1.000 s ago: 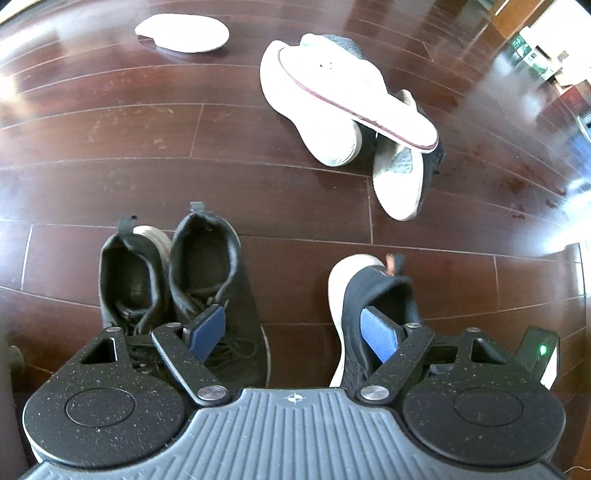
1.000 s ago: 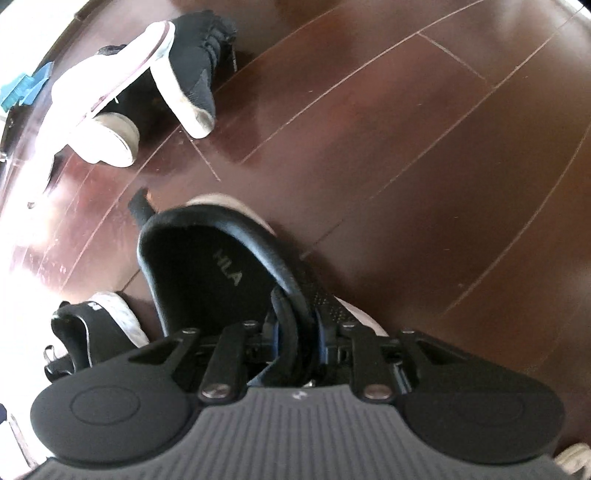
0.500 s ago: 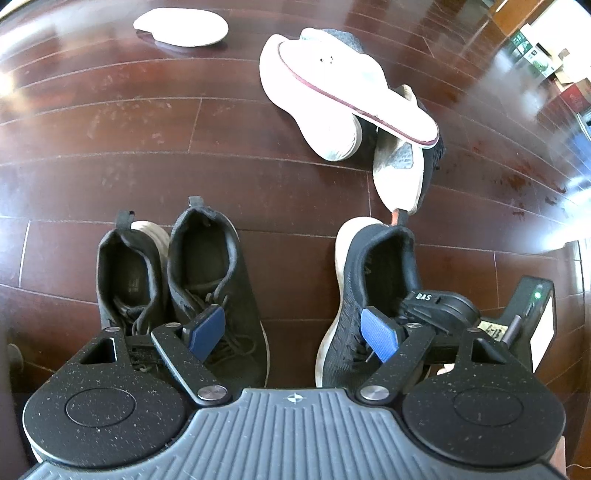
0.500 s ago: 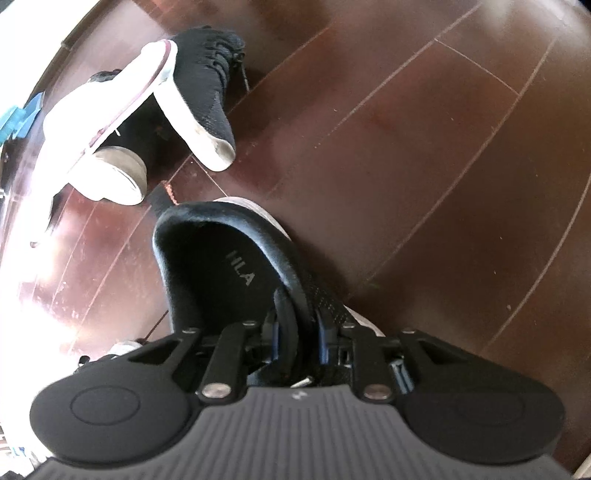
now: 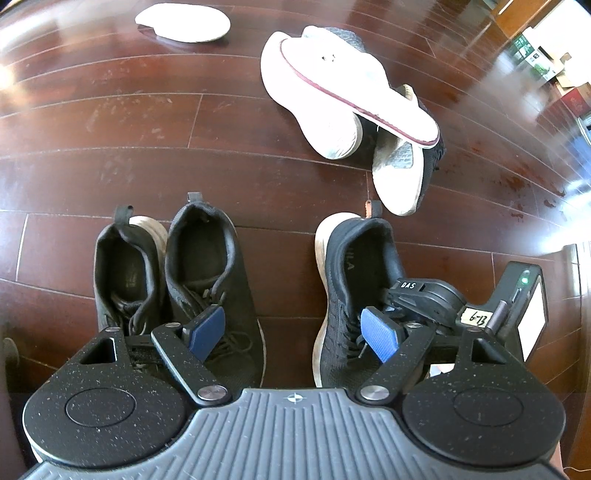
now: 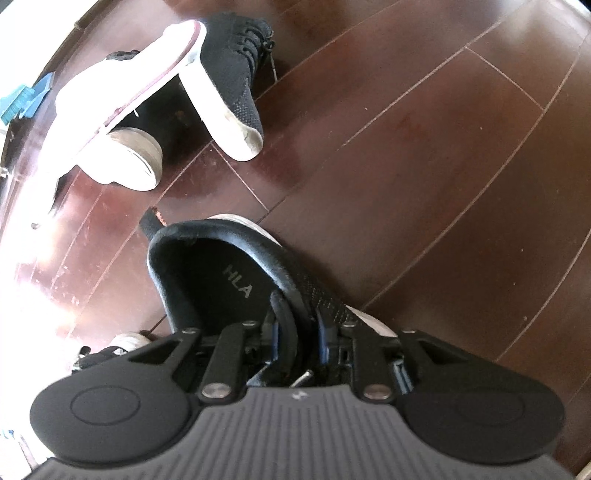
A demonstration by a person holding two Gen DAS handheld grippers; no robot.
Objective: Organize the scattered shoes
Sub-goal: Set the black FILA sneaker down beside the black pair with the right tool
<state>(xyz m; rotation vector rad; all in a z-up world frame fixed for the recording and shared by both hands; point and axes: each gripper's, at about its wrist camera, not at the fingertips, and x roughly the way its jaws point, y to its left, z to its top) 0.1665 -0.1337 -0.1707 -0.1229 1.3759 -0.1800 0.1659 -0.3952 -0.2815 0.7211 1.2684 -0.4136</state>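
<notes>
Right hand-held gripper [image 6: 297, 341], foreground of its own view: jaws narrow, clamped on the collar and tongue of a black sneaker [image 6: 221, 273] that stands upright on the dark wood floor [image 6: 424, 166]. Left hand-held gripper [image 5: 293, 330]: jaws wide, blue pads [image 5: 206, 328] apart, nothing between them, poised above the gap separating a pair of black sneakers [image 5: 207, 266] from the gripped sneaker at the right. The pair stands side by side, heels away from the camera, sides touching. Beyond, a pile of scattered shoes: a white shoe [image 5: 314, 110] sole-up, a white slipper [image 5: 354, 96] lying across it, and a black knit sneaker [image 5: 402, 173] on its side beneath. Farthest, well apart at upper left, a second white slipper [image 5: 184, 22] sole-up
</notes>
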